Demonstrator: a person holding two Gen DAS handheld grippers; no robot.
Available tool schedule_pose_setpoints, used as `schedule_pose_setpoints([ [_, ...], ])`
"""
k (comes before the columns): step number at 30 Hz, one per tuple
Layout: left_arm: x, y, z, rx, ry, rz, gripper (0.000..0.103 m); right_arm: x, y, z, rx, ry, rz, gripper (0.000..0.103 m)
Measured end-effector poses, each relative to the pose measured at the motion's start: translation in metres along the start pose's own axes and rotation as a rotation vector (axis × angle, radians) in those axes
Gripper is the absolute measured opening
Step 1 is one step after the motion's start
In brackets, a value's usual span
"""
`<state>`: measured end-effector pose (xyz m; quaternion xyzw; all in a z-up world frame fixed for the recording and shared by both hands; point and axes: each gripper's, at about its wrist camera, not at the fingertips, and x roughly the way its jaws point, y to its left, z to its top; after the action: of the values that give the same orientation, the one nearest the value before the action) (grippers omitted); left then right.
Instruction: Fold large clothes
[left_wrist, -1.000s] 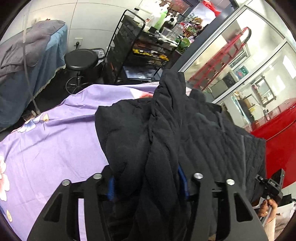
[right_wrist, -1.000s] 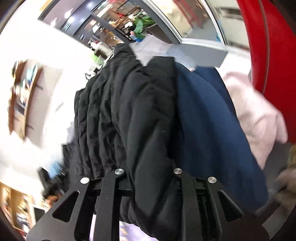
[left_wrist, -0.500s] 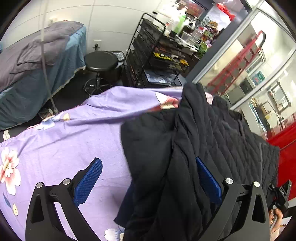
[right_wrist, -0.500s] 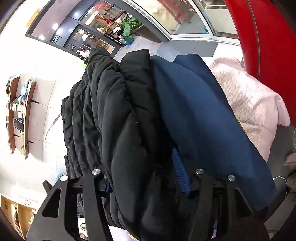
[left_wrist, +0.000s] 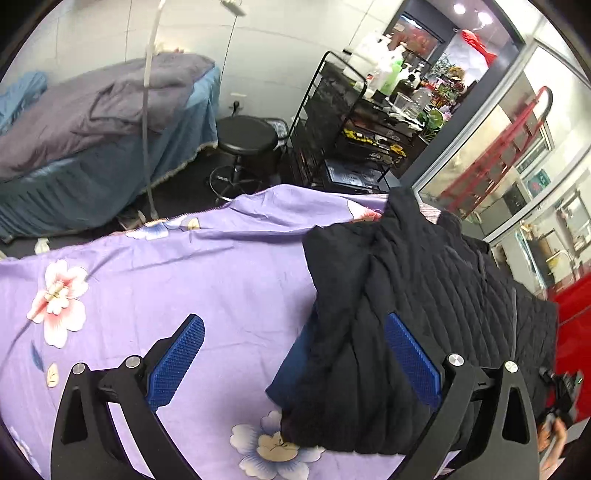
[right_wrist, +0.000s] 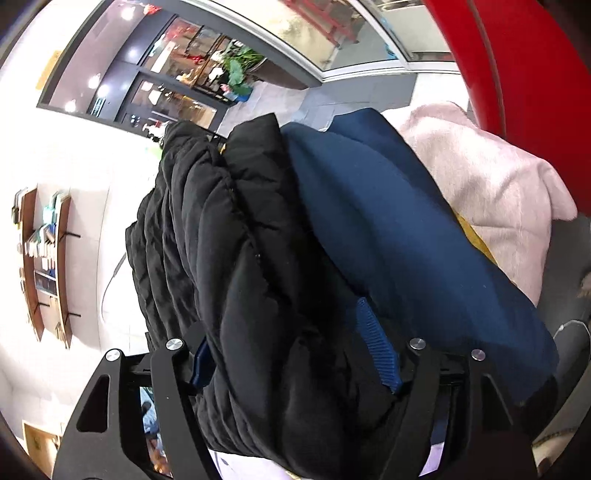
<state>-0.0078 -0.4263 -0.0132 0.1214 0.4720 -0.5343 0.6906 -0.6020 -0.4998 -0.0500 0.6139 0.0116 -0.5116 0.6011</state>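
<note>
The left gripper (left_wrist: 291, 363) stands wide, jaws just opened, its right pad beside the black quilted jacket (left_wrist: 424, 295) lying folded on the purple floral sheet (left_wrist: 166, 288). The right gripper (right_wrist: 295, 365), jaws just parting, has the jacket's folded bulk between its pads (right_wrist: 376, 350), no longer pinched; a navy garment (right_wrist: 399, 236) and pink fleece (right_wrist: 491, 192) lie beside

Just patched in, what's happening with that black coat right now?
A person with a gripper in each hand is folding a black quilted jacket on a purple floral sheet. The left gripper is wide open, the jacket's edge lying against one pad only. The right gripper has just been opening, a fold of the jacket between its jaws. Navy and pink garments lie beside it.
</note>
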Motion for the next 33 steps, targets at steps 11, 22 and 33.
schedule_pose_setpoints([
  [11,-0.037,-0.058,-0.034,0.201,-0.055,0.067,0.096,-0.049,0.045,-0.007,-0.133,-0.136,-0.309,0.084],
  [22,-0.047,-0.114,-0.071,0.332,-0.006,0.070,0.096,-0.044,0.129,-0.067,-0.416,-0.058,-0.426,0.093],
  [33,-0.066,-0.140,-0.083,0.390,-0.007,0.116,0.096,-0.036,0.204,-0.135,-0.793,-0.048,-0.527,0.094],
])
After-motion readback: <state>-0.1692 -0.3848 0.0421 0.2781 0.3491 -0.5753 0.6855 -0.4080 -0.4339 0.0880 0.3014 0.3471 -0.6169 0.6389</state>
